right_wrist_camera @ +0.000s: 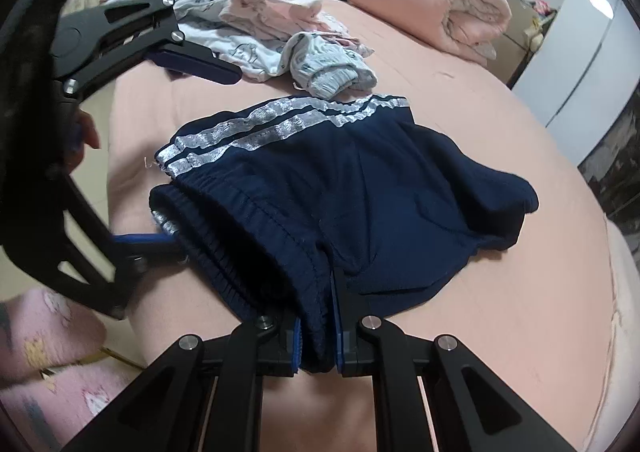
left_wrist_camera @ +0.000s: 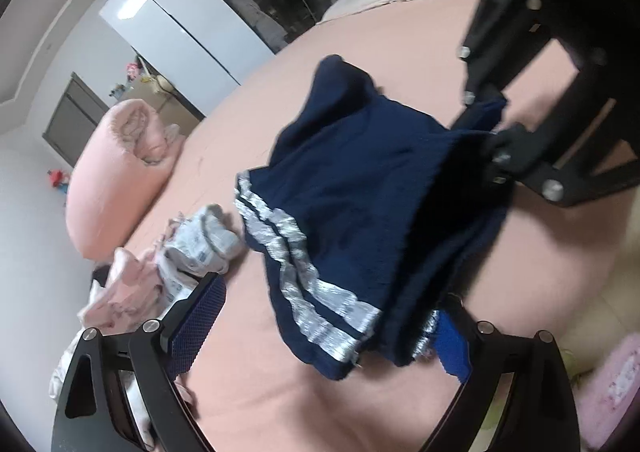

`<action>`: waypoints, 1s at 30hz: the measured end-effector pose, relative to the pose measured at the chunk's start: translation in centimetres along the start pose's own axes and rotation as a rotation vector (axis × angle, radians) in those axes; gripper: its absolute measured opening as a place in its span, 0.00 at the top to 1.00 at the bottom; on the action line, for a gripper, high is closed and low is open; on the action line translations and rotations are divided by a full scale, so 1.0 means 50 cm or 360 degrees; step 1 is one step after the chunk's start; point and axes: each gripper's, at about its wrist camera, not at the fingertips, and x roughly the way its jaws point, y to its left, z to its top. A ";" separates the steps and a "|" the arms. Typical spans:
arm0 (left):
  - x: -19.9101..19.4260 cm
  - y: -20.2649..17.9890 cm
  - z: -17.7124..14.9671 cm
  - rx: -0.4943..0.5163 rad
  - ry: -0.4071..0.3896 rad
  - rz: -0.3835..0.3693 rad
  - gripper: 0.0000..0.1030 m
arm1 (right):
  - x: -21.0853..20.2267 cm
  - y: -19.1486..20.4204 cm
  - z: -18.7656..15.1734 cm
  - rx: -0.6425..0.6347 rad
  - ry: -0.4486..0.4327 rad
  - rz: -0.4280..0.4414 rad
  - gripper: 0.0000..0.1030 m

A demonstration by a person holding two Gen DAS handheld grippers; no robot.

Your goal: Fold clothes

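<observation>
Here we held the navy shorts [right_wrist_camera: 344, 188] on the pink bed [right_wrist_camera: 500, 324]: right gripper [right_wrist_camera: 318, 336] clamped on their waistband at six o'clock, left gripper [left_wrist_camera: 320, 326] spread wide, gripping nothing.

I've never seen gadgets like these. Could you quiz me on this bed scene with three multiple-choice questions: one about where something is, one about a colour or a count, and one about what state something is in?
1. Where does the rolled pink quilt lie?
A. On the floor
B. At the far side of the bed, beyond the clothes pile
C. Under the shorts

2. How many silver stripes run along the side of the navy shorts?
A. Two
B. Four
C. None

3. What is the right gripper doing?
A. Hanging open over the bed
B. Clamped on a sock
C. Shut on the shorts' waistband

Answers: 1 B, it rests behind the heap of pale clothes; 2 A, two parallel bands show; 3 C, dark elastic fabric is pinched between its fingers.
</observation>
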 end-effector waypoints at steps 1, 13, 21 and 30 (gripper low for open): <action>0.002 0.000 0.001 0.0018 -0.0005 0.0029 0.08 | -0.001 -0.001 0.000 0.0006 -0.0002 -0.0001 0.90; 0.039 0.010 0.004 0.0029 0.0138 -0.0098 0.09 | -0.037 0.010 0.000 -0.0011 -0.0050 -0.0143 0.66; 0.032 -0.003 0.008 0.0076 0.0145 -0.0049 0.10 | -0.070 0.061 -0.036 -0.0324 -0.0068 -0.0371 0.45; 0.014 -0.016 0.005 0.0174 0.0068 -0.0076 0.30 | -0.040 0.153 -0.090 -0.0819 -0.0084 -0.0679 0.42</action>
